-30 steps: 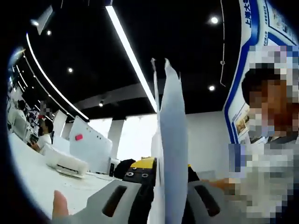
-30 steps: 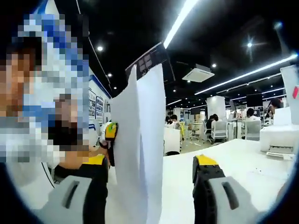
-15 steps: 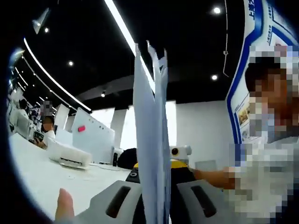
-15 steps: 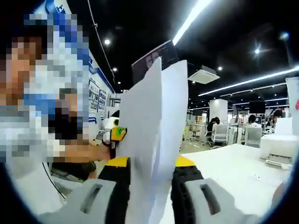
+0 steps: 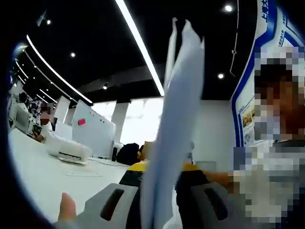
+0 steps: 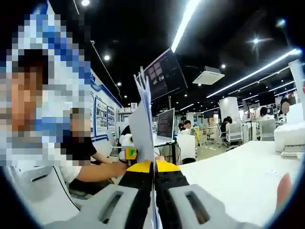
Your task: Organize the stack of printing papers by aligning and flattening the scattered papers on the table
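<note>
White bench (image 6: 238, 171) runs far right under ceiling lights. Both tongs, left (image 5: 159, 210) and right (image 6: 153, 200), are clamped on the upright paper stack (image 5: 174, 124), lifted off the bench. Squaring seems underway; next, tap the edges level and lay it flat.

Grey and yellow handheld tools
Each grey plastic gripper (image 6: 154, 191) has slotted jaws, black inner pads and yellow tips.

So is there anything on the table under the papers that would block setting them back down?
Nothing visible does. Both grippers are shut on the papers, held upright, and the white table beside them looks bare; a printer sits far off. The spot directly below is hidden.
</note>
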A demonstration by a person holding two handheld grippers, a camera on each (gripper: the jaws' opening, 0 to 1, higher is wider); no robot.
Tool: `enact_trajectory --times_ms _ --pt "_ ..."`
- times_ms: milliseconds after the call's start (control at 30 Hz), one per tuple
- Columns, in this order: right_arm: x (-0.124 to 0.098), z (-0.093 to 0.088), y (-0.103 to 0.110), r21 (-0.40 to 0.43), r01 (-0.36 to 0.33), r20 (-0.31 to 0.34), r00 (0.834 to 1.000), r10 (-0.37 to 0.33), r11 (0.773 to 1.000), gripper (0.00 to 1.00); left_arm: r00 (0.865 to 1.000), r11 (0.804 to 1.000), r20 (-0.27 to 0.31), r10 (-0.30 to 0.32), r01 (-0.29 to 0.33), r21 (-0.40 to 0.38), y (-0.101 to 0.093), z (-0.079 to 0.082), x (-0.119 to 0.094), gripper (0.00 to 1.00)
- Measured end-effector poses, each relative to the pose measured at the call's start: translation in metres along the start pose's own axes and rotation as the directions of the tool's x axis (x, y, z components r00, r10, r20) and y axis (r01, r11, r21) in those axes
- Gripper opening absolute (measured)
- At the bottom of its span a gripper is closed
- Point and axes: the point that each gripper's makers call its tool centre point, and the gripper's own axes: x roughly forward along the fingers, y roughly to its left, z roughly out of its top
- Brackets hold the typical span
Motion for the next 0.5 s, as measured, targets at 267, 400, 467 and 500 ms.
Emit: enact_trajectory --times_ms 267,400,467,500 --pt "0.003 -0.019 -0.001 -0.044 0.002 -0.021 1.000 -0.003 0.999 0.29 0.997 0.998 -0.052 -0.052 0.050 -0.036 -0.010 -0.019 0.013 0.06" --pt "0.010 -0.022 0.003 -0.080 -0.019 -0.037 0.999 0.016 0.997 0.26 0.994 0.995 -0.067 -0.090 0.088 -0.036 -0.019 -0.018 0.020 0.06" --pt "0.011 -0.018 -0.001 -0.071 -0.006 -0.036 0.999 0.004 0.997 0.26 0.989 0.992 -0.080 -0.125 0.122 -0.037 -0.026 -0.016 0.024 0.06" --pt "0.009 -0.015 -0.003 -0.059 -0.002 -0.021 1.000 0.001 0.998 0.20 0.989 0.992 -0.081 -0.126 0.124 -0.029 -0.026 -0.014 0.024 0.06"
